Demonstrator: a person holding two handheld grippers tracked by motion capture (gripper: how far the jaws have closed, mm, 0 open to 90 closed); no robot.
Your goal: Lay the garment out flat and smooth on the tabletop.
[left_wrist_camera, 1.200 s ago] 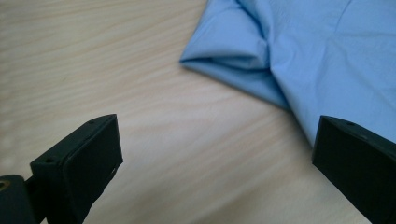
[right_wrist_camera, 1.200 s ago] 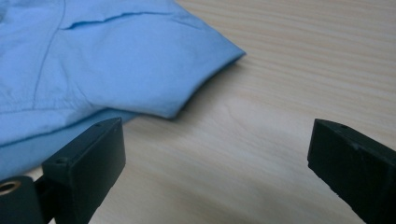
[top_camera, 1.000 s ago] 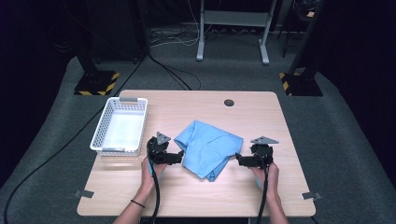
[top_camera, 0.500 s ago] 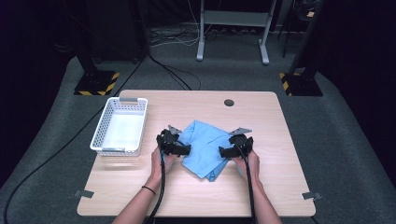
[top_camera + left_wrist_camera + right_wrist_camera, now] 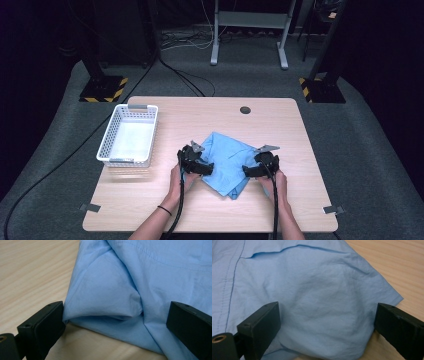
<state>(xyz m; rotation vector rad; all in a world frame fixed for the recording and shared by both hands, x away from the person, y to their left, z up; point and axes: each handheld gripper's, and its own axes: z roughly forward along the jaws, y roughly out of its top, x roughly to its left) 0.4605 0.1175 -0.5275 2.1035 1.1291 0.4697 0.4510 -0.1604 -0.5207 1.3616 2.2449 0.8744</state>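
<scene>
A folded light-blue cloth (image 5: 226,159) lies on the wooden table (image 5: 210,115), a little right of centre. My left gripper (image 5: 206,169) is at the cloth's left edge, open, with a folded blue corner (image 5: 105,307) between its wide-set jaws. My right gripper (image 5: 247,171) is at the cloth's right edge, open as well, its jaws spread around a rumpled bulge of cloth (image 5: 324,312). Neither pair of jaws has closed on the fabric. A hand holds each gripper from the near side.
A white mesh basket (image 5: 129,135) stands at the table's left, apart from the cloth. A dark round hole (image 5: 245,109) sits near the far edge. Black cables trail from both grippers toward the near edge. Bare wood surrounds the cloth.
Both grippers have moved inward from the cloth's sides and now straddle its left and right edges. The cloth looks unmoved.
</scene>
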